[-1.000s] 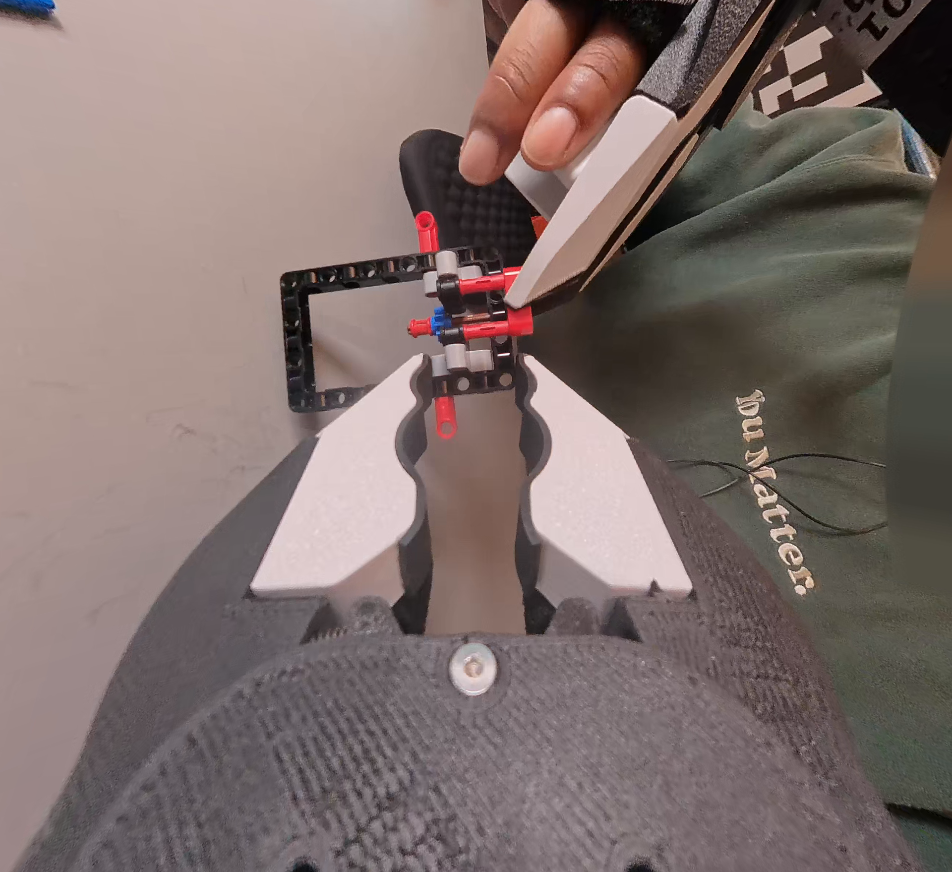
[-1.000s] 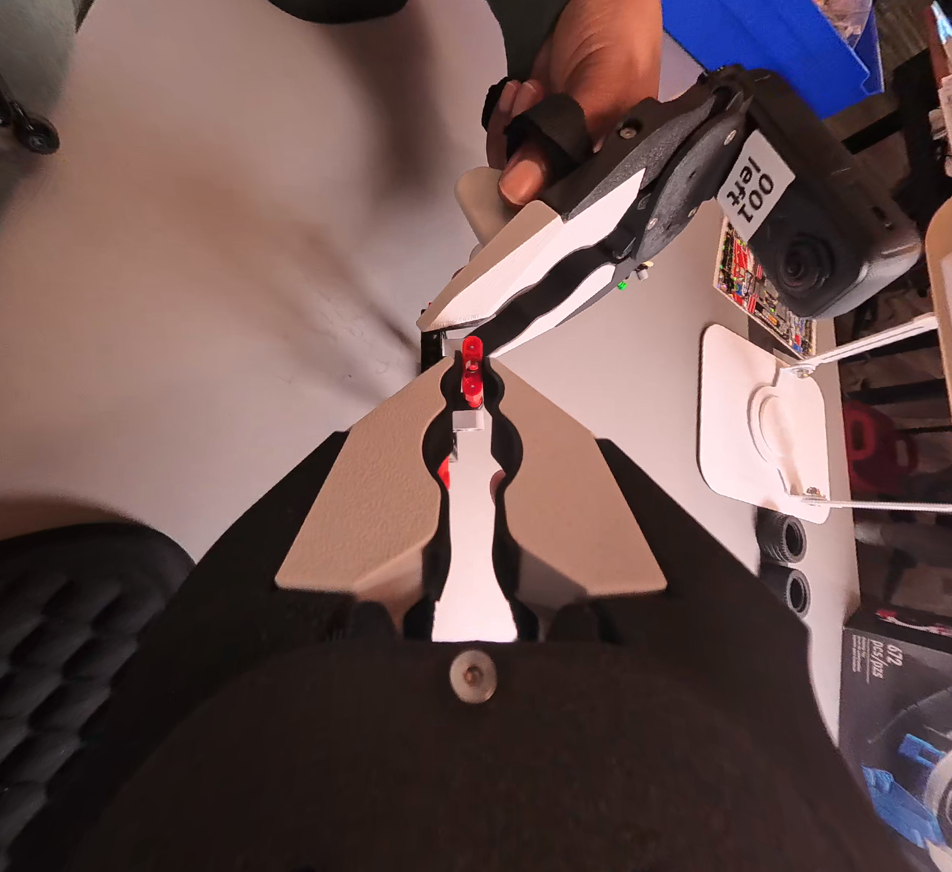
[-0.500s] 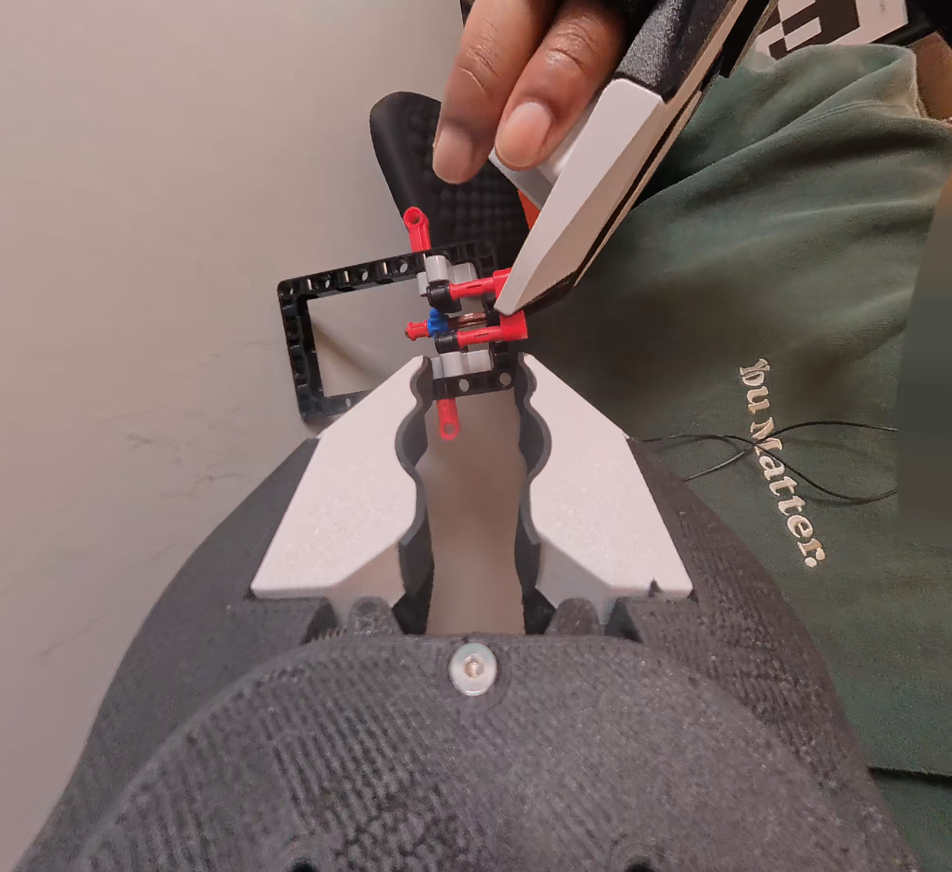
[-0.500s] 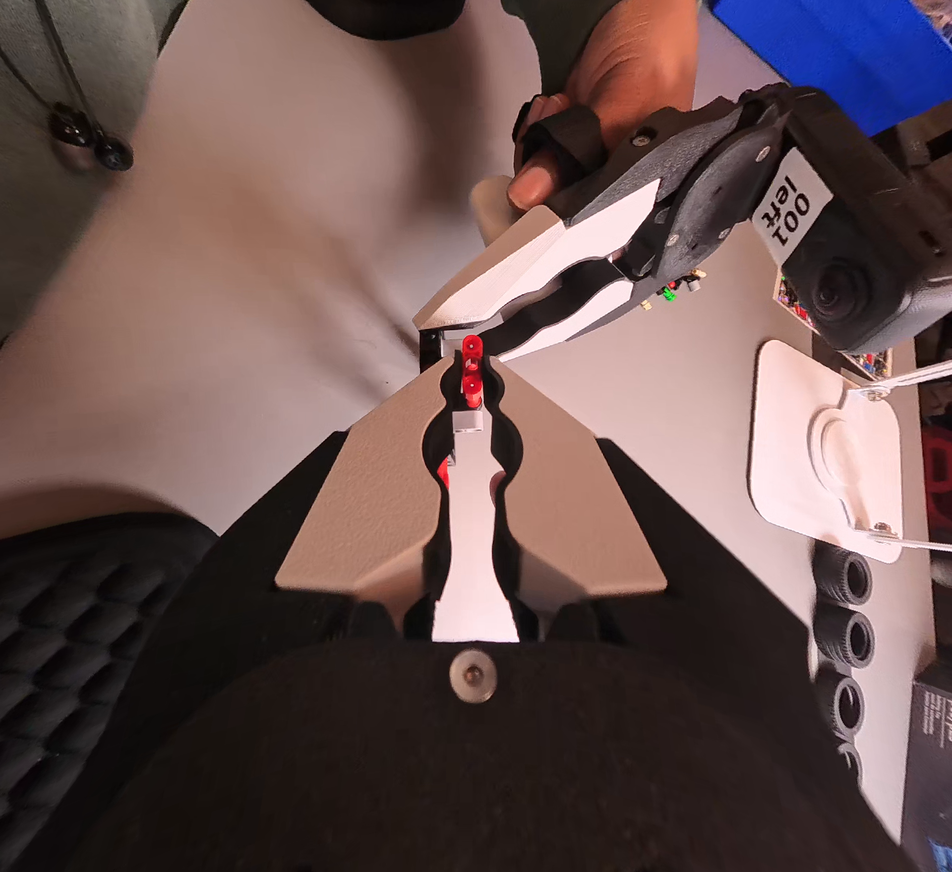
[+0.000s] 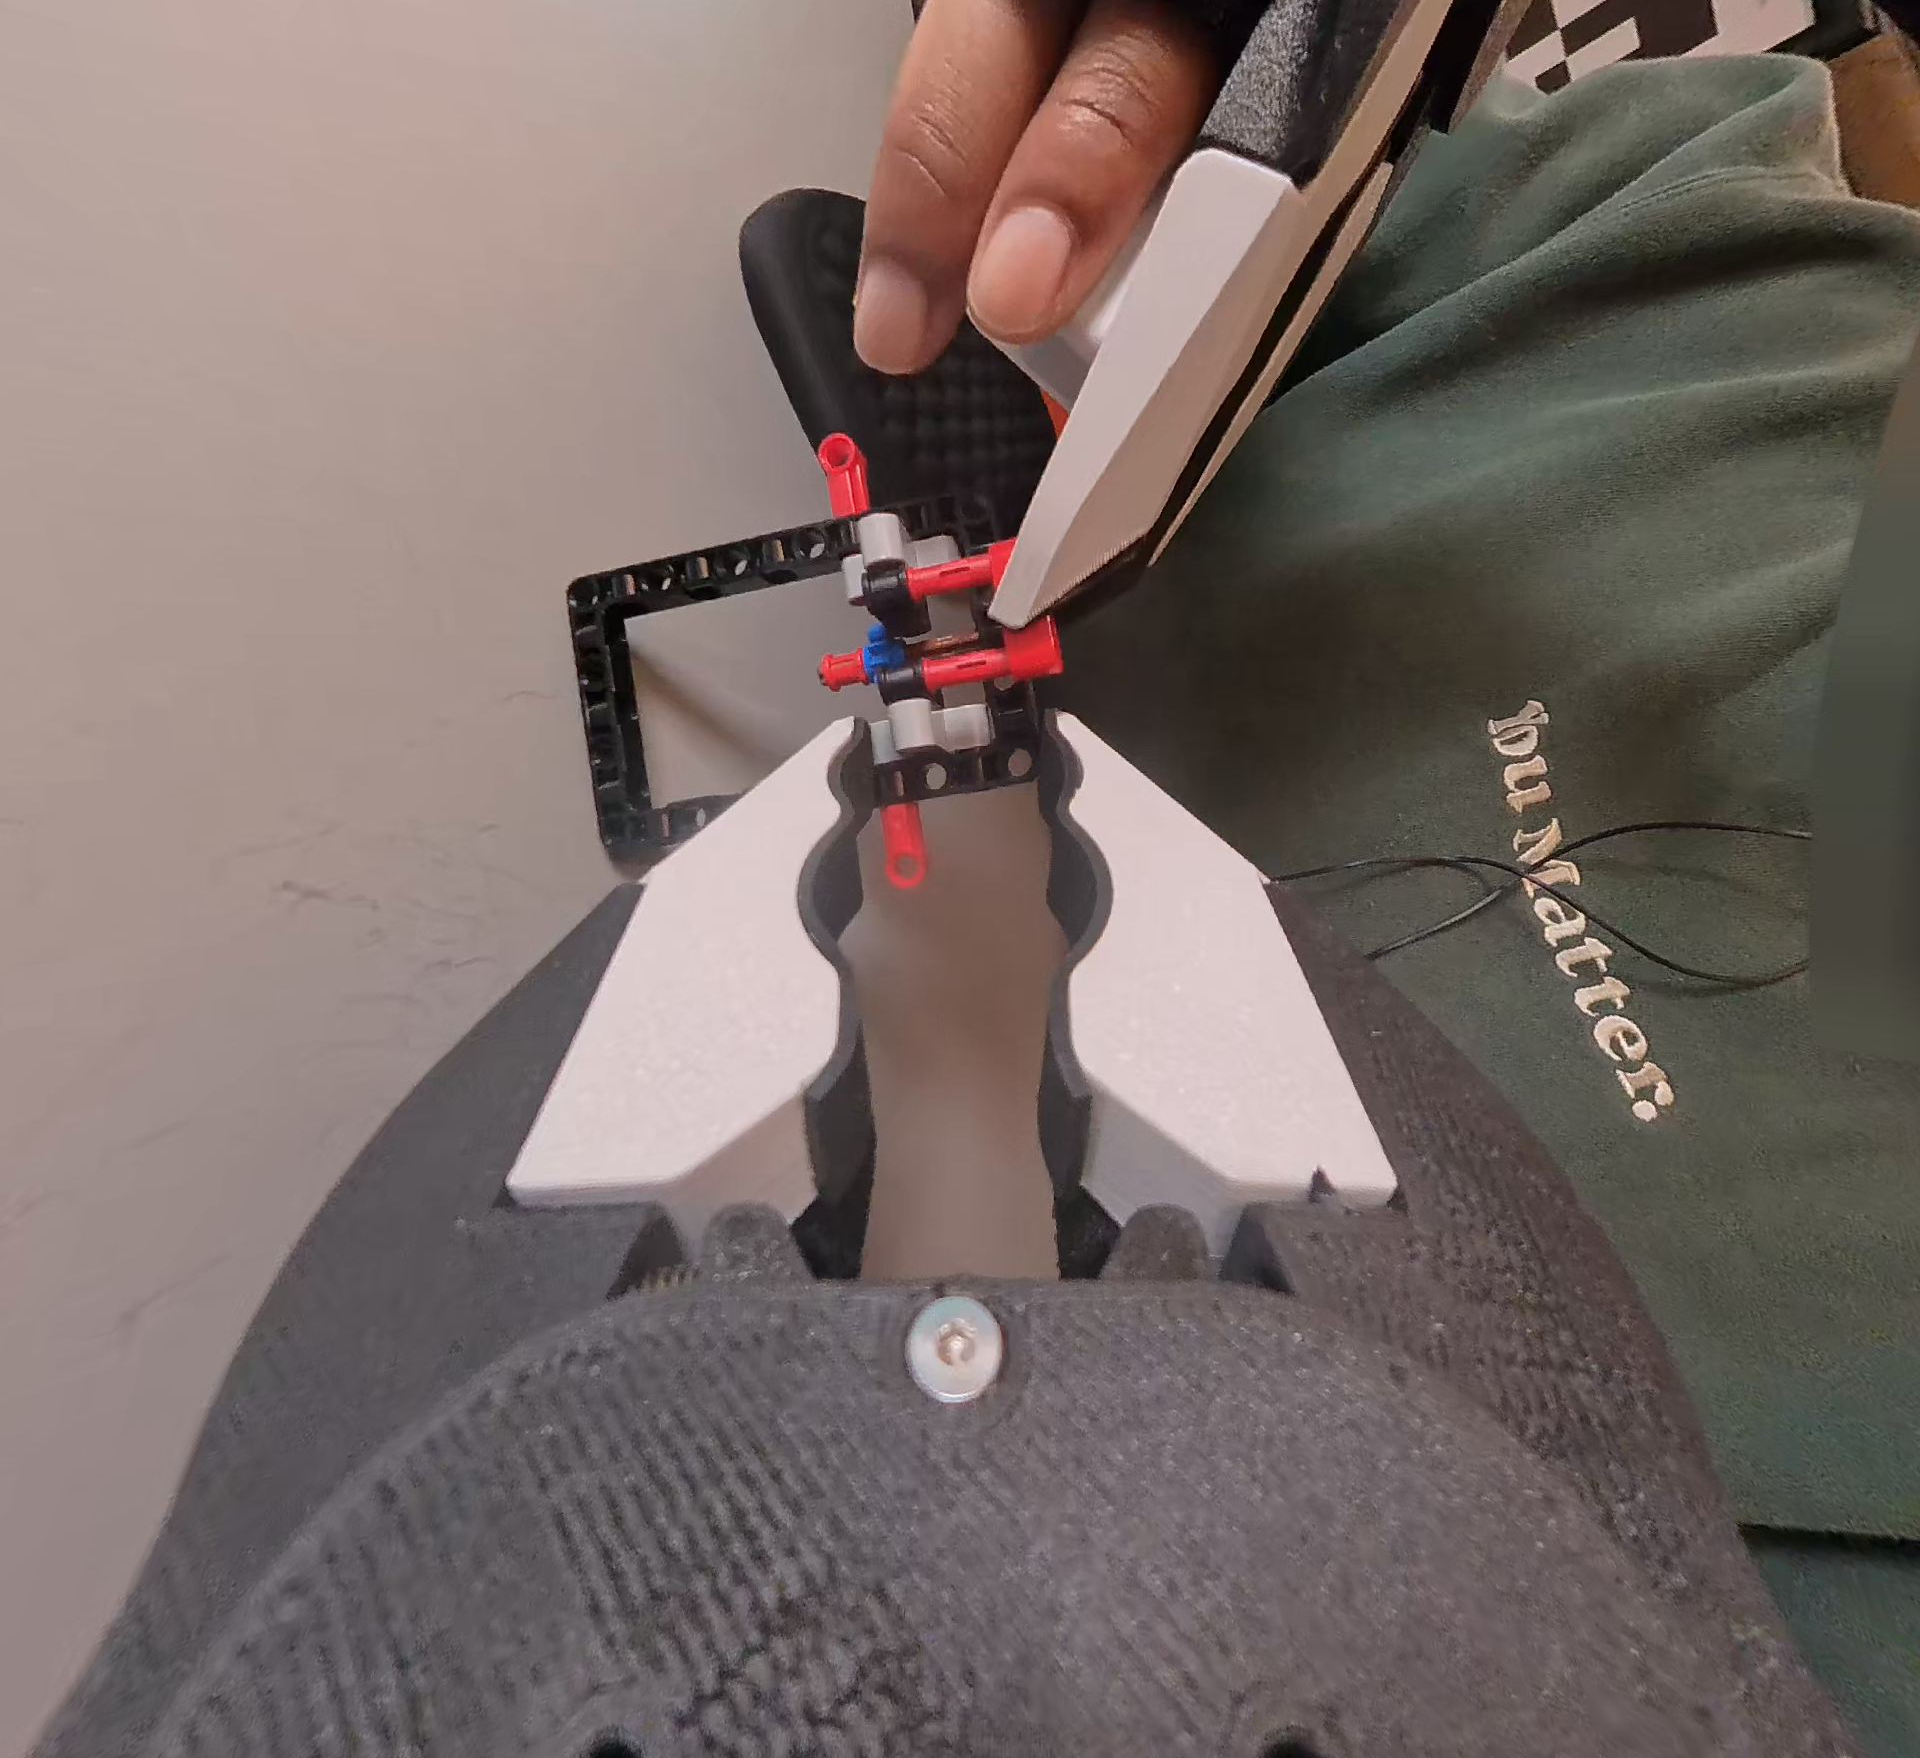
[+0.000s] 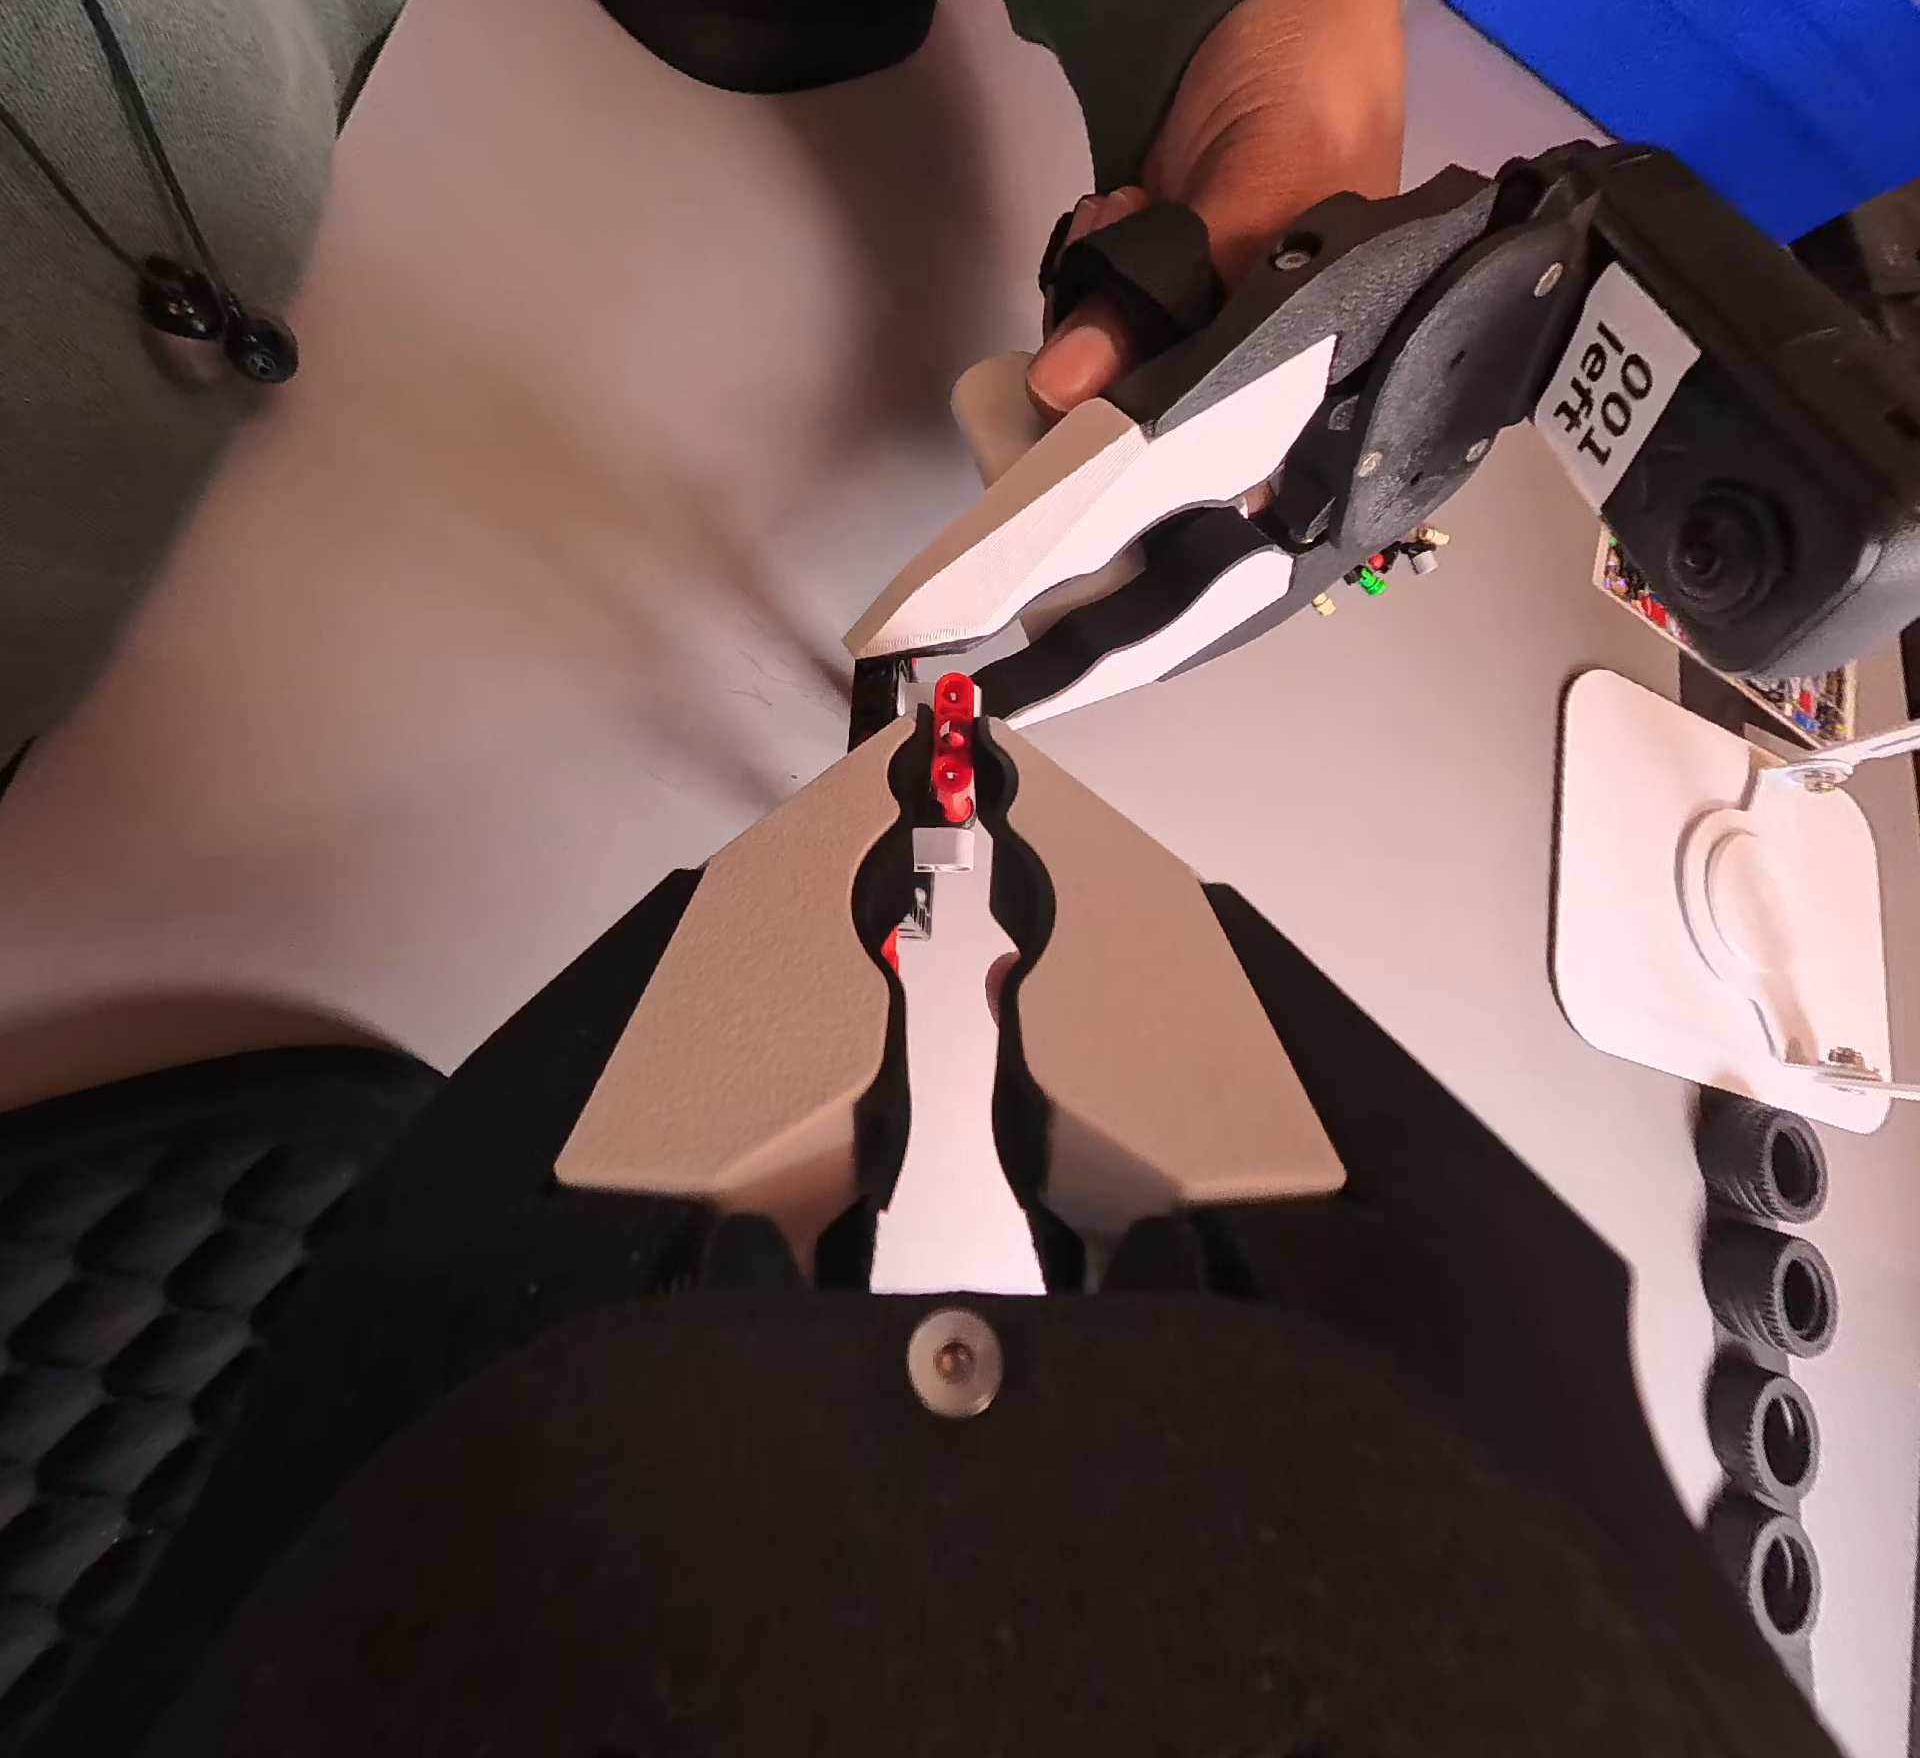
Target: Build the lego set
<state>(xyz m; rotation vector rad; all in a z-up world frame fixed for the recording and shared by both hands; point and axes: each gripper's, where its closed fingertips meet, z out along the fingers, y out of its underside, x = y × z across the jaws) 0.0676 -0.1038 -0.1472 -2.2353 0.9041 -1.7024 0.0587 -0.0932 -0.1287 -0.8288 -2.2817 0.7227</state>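
The open rectangular black plastic beam frame (image 5: pixel 665 669), with its cluster of grey connectors and red axle pins (image 5: pixel 940 638) plugged into one short end, is held up off the pale counter (image 5: pixel 312 358), between the two tools. It looks light and rigid as a whole, but the red pins stick out thin and are only friction-fitted, so a sideways push could likely lever them loose or skew the frame. The safest hold is on the flat black beam, not the pins. The left tool (image 5: pixel 956 752) does just that: its white fingers are closed onto the short end of the frame, pinching it. The right tool (image 6: pixel 951 742), pressed nearly together, nips a small red three-hole beam (image 6: pixel 953 737) at that cluster. Farther off lie a white stand plate (image 6: pixel 1704 898), black rubber tyres (image 6: pixel 1766 1293) and a blue bin (image 6: pixel 1683 15).
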